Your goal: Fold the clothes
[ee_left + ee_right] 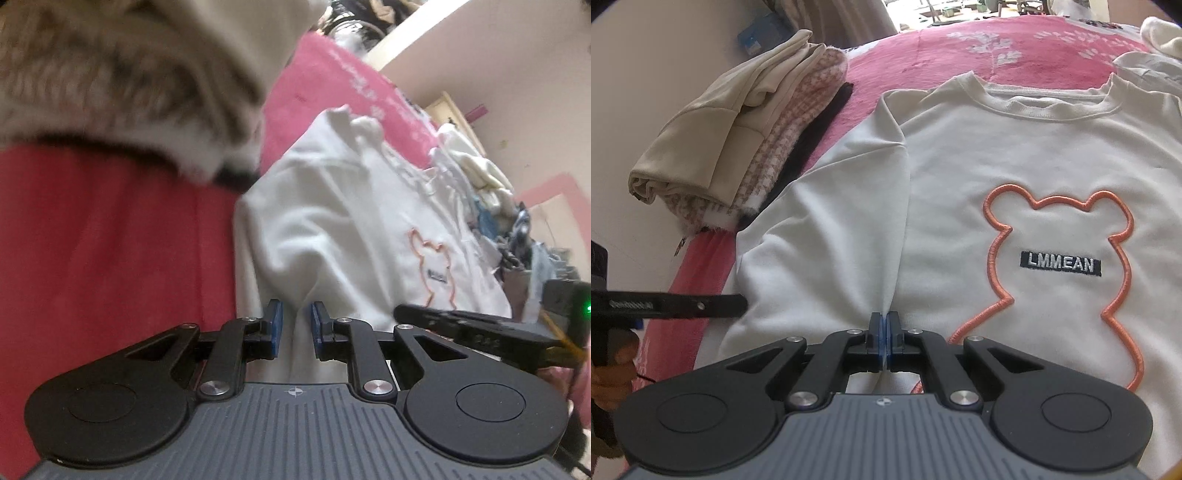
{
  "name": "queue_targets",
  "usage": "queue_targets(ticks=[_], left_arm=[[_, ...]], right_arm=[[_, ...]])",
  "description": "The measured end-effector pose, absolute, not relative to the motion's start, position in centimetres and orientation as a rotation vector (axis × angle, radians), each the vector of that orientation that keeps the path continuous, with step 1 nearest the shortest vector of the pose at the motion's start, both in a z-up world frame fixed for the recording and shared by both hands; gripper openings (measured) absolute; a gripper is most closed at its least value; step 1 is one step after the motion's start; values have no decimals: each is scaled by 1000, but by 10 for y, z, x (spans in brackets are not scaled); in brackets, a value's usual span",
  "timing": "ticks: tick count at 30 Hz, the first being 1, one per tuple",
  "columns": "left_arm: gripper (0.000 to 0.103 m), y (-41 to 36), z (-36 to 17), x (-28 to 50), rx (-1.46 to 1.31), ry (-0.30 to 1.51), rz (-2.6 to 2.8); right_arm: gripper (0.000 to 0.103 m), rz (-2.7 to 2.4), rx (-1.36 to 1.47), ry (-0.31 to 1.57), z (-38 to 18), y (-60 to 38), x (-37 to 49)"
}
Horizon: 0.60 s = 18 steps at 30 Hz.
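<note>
A white sweatshirt (960,147) with an orange bear outline and an "LMMEAN" patch lies front up on a pink blanket (942,48). Its left sleeve is folded in over the body. My right gripper (885,325) is shut on the sleeve's edge near the hem. In the left wrist view the sweatshirt (332,221) rises as a creased fold between the blue pads of my left gripper (296,325). Those pads stand apart with fabric filling the gap. The right wrist view shows a left gripper finger (738,302) at the sweatshirt's left edge. The right gripper's finger (424,315) shows nearby.
A stack of folded clothes (720,147), beige on pink houndstooth, sits left of the sweatshirt against the wall, and looms blurred (110,74) over a red cloth (110,258). A pile of loose clothes (491,184) lies beyond. A hand (609,380) holds the left gripper.
</note>
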<state>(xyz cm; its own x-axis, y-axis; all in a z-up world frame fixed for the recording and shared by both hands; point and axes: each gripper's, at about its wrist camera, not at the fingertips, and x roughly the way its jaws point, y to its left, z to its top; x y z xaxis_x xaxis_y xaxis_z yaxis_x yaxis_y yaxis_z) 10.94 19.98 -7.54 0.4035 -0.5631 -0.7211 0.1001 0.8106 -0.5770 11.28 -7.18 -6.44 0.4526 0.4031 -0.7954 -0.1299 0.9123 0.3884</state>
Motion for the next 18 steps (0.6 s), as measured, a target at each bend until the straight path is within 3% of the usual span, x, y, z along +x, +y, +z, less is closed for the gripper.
queue_targets(ticks=[4,8,12,14,18], left_arm=[[18,200,-79,109,-521,1050,-429],[31,202,-80,114,-570,1014,-419],[32,210,-90,121,-696,1005,-401],[29,214,-96,124,-762,1017,-384],[9,223,-96,131,-820,1061,-351]], right_arm=[[2,328,301,1051,-66,-72,112],[2,327,296,1048,-66,-71,112],[2,318,304,1045,-67,-71,111],[2,315,304,1045,-66,-71,111],[2,319,311,1040,-67,-73,110]])
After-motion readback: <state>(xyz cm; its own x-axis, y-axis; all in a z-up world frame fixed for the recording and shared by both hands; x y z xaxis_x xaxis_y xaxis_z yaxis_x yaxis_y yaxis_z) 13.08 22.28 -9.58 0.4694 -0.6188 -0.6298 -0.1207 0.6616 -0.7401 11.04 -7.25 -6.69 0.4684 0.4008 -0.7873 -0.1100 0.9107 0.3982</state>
